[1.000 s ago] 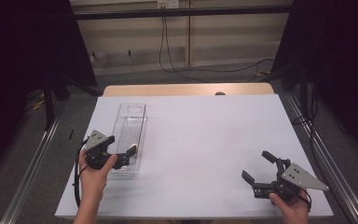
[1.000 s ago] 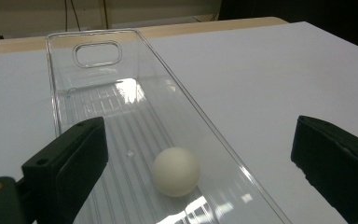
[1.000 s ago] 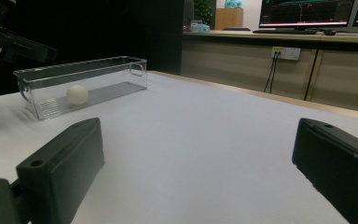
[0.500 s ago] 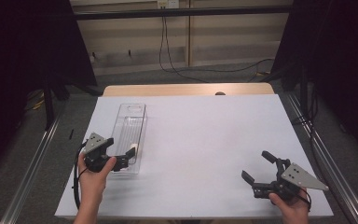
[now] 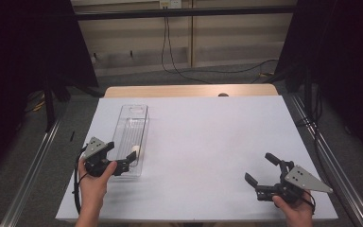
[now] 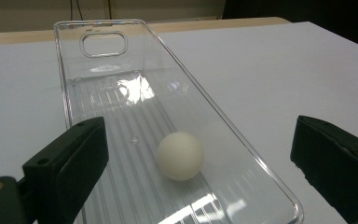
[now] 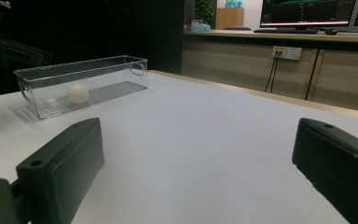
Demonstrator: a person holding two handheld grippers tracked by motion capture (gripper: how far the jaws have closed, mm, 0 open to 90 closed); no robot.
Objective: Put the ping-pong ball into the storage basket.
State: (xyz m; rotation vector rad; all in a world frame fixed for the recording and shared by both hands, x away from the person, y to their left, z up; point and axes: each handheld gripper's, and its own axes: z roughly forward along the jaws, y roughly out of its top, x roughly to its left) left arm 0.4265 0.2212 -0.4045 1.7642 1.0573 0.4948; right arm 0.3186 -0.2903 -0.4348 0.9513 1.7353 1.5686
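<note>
At about 8 o'clock on the desk (image 5: 198, 137), a clear plastic tray (image 5: 131, 137) lies lengthwise, its handle cut-out at the far end. Inside it, near the close end, rests a white ball (image 5: 133, 152) on the ribbed floor; the left gripper view shows the ball (image 6: 180, 155) touching neither long wall of the tray (image 6: 98, 70). The left hand-held gripper (image 5: 125, 163) hovers at the tray's near end, jaws spread wide and grasping nothing, one on each side of the tray's width as seen along its own camera. The left hand (image 5: 93, 182) holds it from below. At about 4 o'clock, well apart from the tray, the right hand-held gripper (image 5: 260, 170) sits low over bare desk, jaws likewise released and empty. From the right gripper view, the tray (image 7: 84, 81) and ball (image 7: 78, 94) appear far off at 10 o'clock.
</note>
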